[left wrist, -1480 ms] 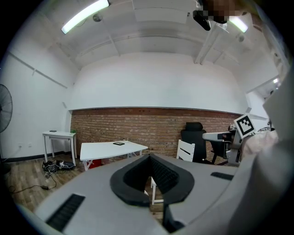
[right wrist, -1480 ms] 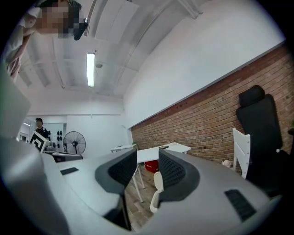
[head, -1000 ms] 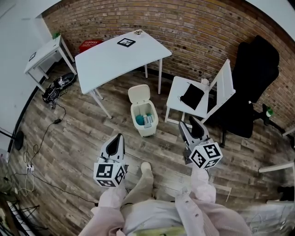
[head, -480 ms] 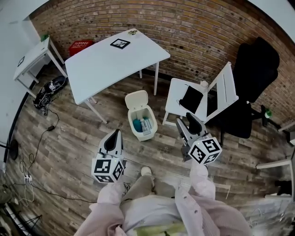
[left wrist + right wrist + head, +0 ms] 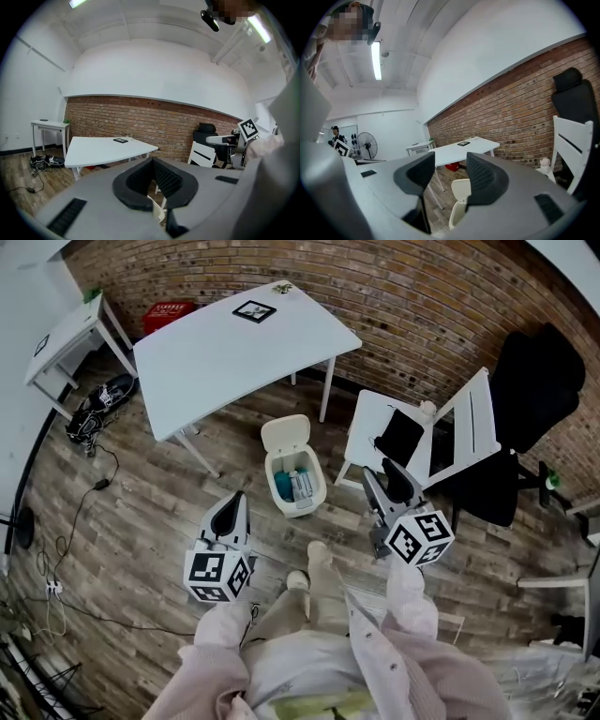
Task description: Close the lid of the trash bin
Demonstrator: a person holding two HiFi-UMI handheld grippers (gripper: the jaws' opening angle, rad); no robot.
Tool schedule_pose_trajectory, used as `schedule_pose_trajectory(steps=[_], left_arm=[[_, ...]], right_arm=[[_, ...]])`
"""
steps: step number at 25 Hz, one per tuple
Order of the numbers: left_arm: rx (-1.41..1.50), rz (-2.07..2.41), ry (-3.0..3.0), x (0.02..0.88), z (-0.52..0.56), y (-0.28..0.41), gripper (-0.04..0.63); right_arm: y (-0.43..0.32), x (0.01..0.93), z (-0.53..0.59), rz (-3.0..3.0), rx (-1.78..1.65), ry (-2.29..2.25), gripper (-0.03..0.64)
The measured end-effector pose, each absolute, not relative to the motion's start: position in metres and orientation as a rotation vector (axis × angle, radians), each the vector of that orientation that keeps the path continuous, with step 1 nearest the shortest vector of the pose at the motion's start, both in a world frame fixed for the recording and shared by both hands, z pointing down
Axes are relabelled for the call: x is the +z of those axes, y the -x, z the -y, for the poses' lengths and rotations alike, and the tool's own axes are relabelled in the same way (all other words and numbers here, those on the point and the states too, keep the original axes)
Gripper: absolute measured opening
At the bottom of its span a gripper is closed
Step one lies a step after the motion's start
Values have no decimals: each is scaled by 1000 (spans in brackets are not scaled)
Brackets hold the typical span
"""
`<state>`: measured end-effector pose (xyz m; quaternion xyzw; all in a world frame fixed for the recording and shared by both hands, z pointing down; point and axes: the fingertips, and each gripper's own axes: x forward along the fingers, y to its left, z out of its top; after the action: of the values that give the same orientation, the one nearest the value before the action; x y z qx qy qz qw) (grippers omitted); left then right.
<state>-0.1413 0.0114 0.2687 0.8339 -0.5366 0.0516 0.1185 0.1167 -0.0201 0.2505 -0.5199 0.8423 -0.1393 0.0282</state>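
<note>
The small cream trash bin (image 5: 298, 491) stands on the wood floor with its lid (image 5: 284, 433) tipped up and back, and teal and grey rubbish shows inside. My left gripper (image 5: 239, 497) hovers to the bin's near left, shut and holding nothing. My right gripper (image 5: 382, 476) hovers to its near right, open and holding nothing. In the right gripper view, the raised lid (image 5: 462, 189) shows between and below the right gripper (image 5: 451, 164) pads. In the left gripper view, a sliver of lid (image 5: 158, 211) shows under the shut left gripper (image 5: 151, 161).
A white table (image 5: 234, 343) stands behind the bin. A white folding chair (image 5: 375, 418) carrying a black item (image 5: 400, 437) is to its right, and a black office chair (image 5: 534, 390) lies beyond. At far left are a small side table (image 5: 66, 334), shoes (image 5: 98, 397) and cables (image 5: 84, 507).
Both grippers have moved forward towards the bin, which now lies nearer between them. The person has stepped forward, and a shoe now shows between the grippers.
</note>
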Motion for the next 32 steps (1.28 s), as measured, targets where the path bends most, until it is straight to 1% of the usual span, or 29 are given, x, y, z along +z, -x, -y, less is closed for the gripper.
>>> schedule_pose_trajectory(steps=[13, 22, 32], left_arm=[[168, 1615, -2314, 300, 53, 150, -8], [218, 1627, -2248, 328, 116, 137, -8], [286, 1629, -2137, 373, 161, 140, -8]], right_arm=[[-100, 294, 118, -2730, -488, 1537, 195], [-88, 330, 206, -2875, -520, 1428, 195], [-40, 384, 262, -3117, -537, 1213, 195]])
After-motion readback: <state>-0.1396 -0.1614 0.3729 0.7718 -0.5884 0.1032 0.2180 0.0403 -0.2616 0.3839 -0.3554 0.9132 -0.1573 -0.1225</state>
